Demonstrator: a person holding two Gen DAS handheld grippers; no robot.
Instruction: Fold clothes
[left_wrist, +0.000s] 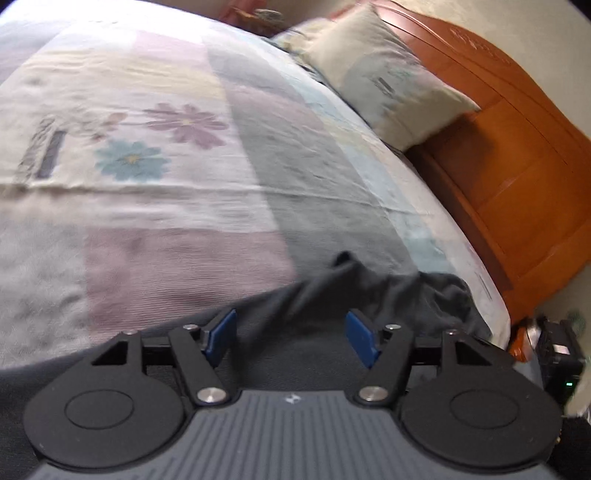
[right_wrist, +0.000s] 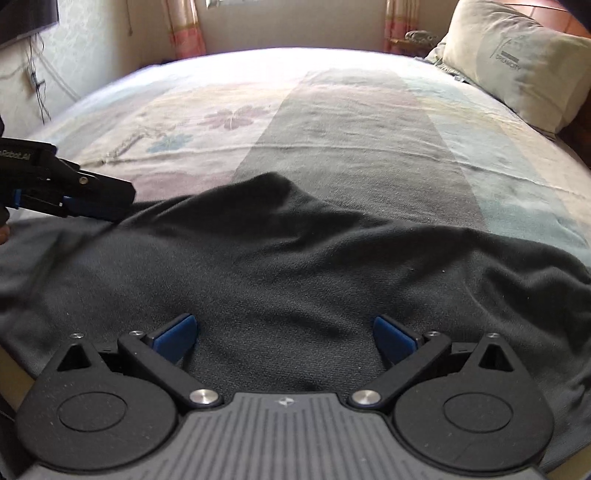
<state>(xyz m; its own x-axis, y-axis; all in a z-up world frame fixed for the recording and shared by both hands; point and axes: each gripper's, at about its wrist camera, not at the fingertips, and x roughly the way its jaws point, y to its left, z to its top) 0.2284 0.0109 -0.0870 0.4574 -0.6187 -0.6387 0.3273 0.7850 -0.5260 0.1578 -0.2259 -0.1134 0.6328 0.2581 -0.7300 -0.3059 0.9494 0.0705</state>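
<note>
With both grippers' jaws apart over the rumpled garment (right_wrist: 295, 266) at the bed's (right_wrist: 351, 122) near edge, a shallow pinch could slip off the thick cloth.

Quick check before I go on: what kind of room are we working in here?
Most likely a home bedroom. The dark garment lies on a bed with a floral patchwork bedspread, a pillow leans against a wooden headboard, and curtains hang at the far wall.
</note>
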